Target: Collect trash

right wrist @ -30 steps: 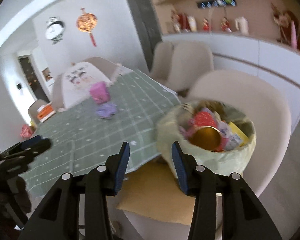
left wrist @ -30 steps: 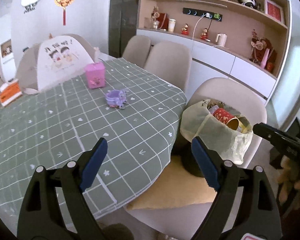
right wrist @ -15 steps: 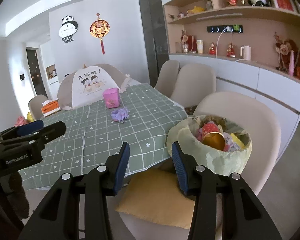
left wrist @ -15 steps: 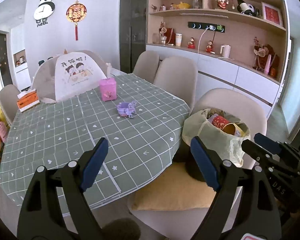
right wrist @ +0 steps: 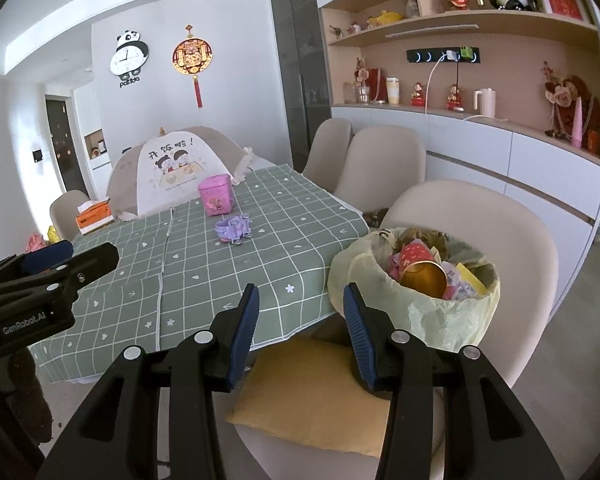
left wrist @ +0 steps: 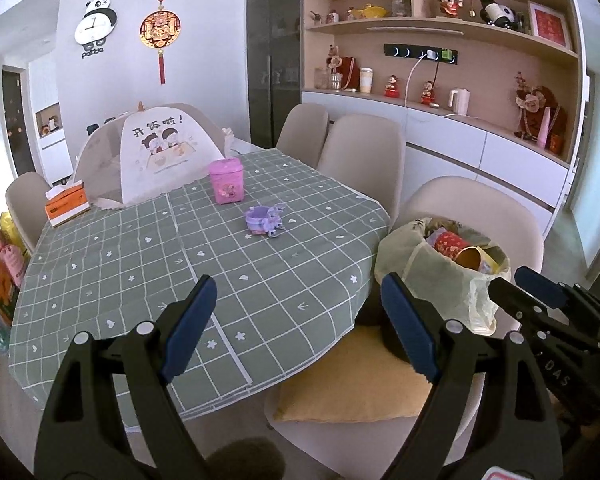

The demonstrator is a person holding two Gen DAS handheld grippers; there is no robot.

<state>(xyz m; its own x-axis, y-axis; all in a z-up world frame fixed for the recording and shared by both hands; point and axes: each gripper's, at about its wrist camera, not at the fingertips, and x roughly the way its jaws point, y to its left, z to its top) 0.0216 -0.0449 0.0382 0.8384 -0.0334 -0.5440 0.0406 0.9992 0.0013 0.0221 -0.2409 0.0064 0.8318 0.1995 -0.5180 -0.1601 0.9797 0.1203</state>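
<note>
i have both grippers up in front of the table [left wrist: 100, 264], and neither one holds anything. my left gripper [left wrist: 296, 316] stands wide, with only the green checked cloth and the table edge showing between its blue pads. my right gripper [right wrist: 298, 312] is parted more narrowly, its gap over the table corner and the yellow cushion [right wrist: 312, 392] on the nearest chair [right wrist: 480, 220].

the trash is in the bin [right wrist: 380, 276], which sits on that cushion just beside the table edge. its pale yellow-green bag is folded over the rim, and inside i see a gold can [right wrist: 424, 278] lying on its side with the open end toward me, a red patterned wrapper [right wrist: 414, 256] behind it, and some yellow and pink paper scraps. from the left view the bin [left wrist: 400, 256] lies to the right of my left gripper, with the tip of my right gripper [left wrist: 536, 292] close to its near rim.

on the table, well apart from the bin, are a small purple toy [left wrist: 264, 220], a pink box [left wrist: 226, 181] behind it, a mesh food cover [left wrist: 160, 152] at the far end, and an orange tissue box [left wrist: 66, 204] at the left edge.
</note>
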